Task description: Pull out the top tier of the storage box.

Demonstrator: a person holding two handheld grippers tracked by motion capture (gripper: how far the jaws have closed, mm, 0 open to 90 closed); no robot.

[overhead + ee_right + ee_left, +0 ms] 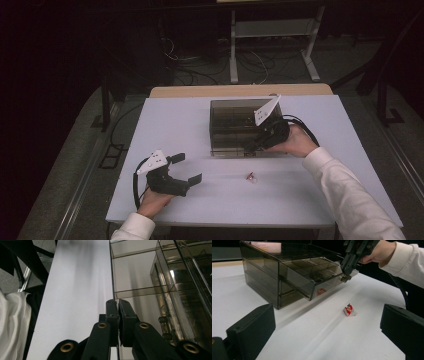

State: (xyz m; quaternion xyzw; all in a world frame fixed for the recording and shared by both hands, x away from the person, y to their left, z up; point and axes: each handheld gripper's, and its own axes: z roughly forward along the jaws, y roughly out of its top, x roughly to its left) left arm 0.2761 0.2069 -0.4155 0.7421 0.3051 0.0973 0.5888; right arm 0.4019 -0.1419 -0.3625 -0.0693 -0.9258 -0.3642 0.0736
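White table (165,125): 1 smoked drawer box (235,125), 1 red trinket (250,176), 2 grippers.

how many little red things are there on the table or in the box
2: one small red object lies on the white table; another red piece shows through the open drawer front. More may be hidden.

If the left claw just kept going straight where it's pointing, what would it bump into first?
Probably the little red toy on the white table; it lies roughly between the open left claw jaws, ahead. Depth is uncertain.
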